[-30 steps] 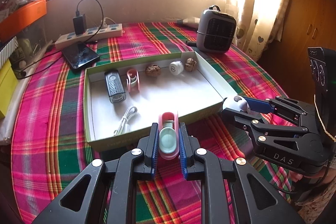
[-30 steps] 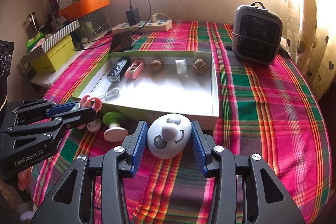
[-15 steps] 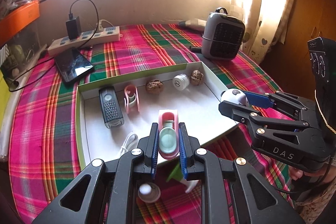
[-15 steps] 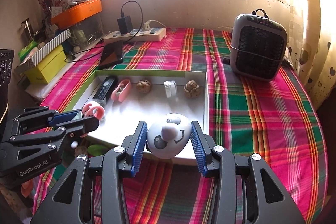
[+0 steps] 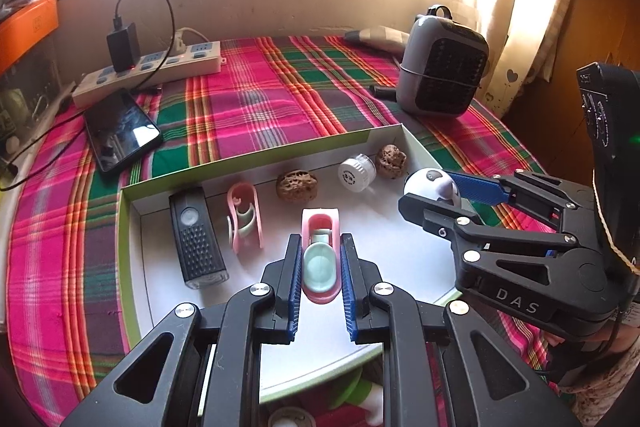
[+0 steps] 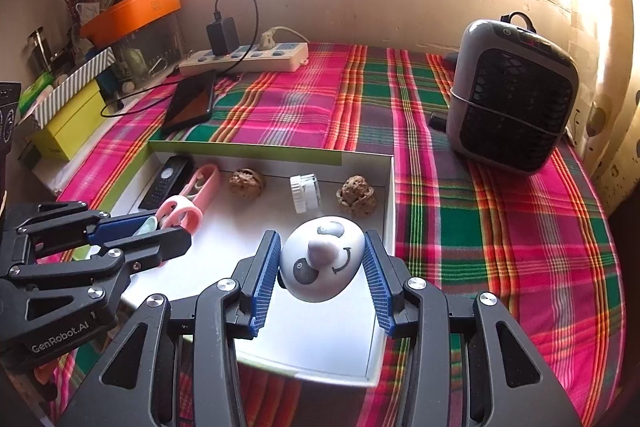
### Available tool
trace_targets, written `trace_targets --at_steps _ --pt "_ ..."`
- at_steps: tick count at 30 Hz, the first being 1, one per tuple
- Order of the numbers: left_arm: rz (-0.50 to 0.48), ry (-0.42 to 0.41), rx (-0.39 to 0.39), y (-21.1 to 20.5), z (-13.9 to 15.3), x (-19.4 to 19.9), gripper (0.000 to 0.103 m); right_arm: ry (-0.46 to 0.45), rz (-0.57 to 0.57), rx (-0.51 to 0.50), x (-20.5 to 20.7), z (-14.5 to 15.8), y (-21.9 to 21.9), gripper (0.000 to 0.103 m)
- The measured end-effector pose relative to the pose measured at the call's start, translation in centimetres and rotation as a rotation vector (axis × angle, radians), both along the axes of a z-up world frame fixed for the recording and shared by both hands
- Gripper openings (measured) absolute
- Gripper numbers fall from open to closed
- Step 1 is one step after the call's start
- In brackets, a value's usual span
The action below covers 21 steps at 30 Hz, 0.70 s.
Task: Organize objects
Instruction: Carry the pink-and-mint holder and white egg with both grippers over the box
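My left gripper (image 5: pixel 320 267) is shut on a pink and mint clip (image 5: pixel 320 255) and holds it over the white box (image 5: pixel 256 157) near its middle. My right gripper (image 6: pixel 320 267) is shut on a white panda-face toy (image 6: pixel 322 259) over the box's right part; it also shows in the left wrist view (image 5: pixel 430 185). Along the box's far wall lie a black device (image 5: pixel 195 237), a second pink clip (image 5: pixel 244 219), a walnut (image 5: pixel 297 185), a small white jar (image 5: pixel 356 171) and another walnut (image 5: pixel 391 155).
A grey fan heater (image 6: pixel 512 95) stands at the right back. A phone (image 5: pixel 120 129) and a power strip (image 5: pixel 152 71) lie at the left back. A yellow box (image 6: pixel 68 123) and clutter sit at the far left. Small toys (image 5: pixel 356 401) lie before the box.
Both grippers moved forward with their objects, from in front of the box to above its inside. The white cable in the box is now hidden under my left gripper.
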<state>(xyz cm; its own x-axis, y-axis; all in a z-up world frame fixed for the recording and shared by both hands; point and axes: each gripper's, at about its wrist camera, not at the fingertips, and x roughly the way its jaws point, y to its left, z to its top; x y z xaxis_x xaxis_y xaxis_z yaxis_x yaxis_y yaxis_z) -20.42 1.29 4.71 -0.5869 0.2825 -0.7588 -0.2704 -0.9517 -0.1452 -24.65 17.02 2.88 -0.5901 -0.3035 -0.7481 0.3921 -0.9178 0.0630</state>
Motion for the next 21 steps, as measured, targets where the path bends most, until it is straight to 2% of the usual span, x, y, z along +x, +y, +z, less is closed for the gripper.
trace_targets --at_steps 21 --pt "-0.010 -0.046 -0.031 0.6 -1.9 -3.1 0.016 -0.017 0.043 0.035 -2.6 -1.5 -1.5 0.044"
